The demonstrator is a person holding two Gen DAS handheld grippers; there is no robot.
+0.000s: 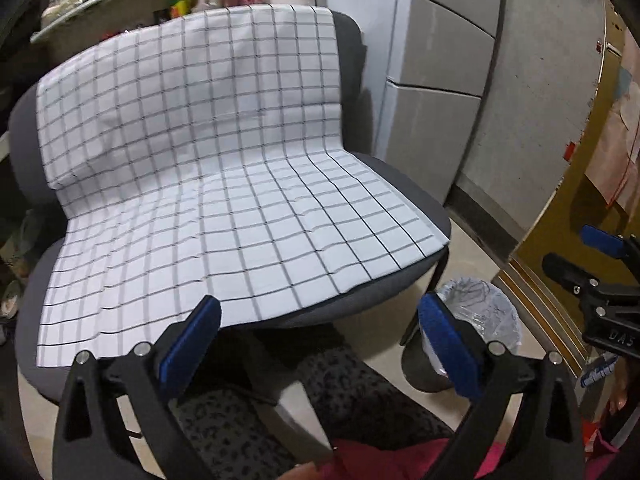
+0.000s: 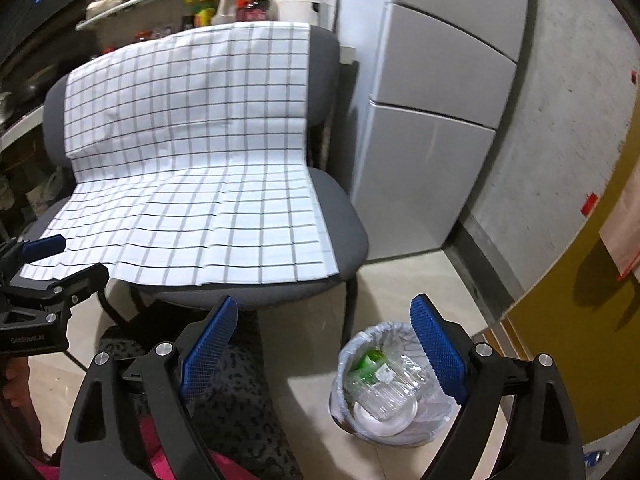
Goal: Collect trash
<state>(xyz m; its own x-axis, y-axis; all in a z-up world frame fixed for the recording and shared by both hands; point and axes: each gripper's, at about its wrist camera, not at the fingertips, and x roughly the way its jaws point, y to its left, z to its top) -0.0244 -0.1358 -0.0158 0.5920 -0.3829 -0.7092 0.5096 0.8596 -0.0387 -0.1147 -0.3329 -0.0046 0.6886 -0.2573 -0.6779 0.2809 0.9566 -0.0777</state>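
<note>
both the left gripper (image 1: 320, 340) and right gripper (image 2: 324, 344) hang with jaws wide apart and empty, the collected bottles already in the lined trash bin (image 2: 390, 384) on the floor off the chair's (image 2: 344, 216) front right corner, so scan the checked cloth (image 2: 192, 184) before finishing.

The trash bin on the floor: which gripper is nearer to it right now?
Right. The right gripper hangs open just above the trash bin, which sits between its fingers in the view. The left gripper, also open, is off to the bin's left, over the chair's front edge.
</note>
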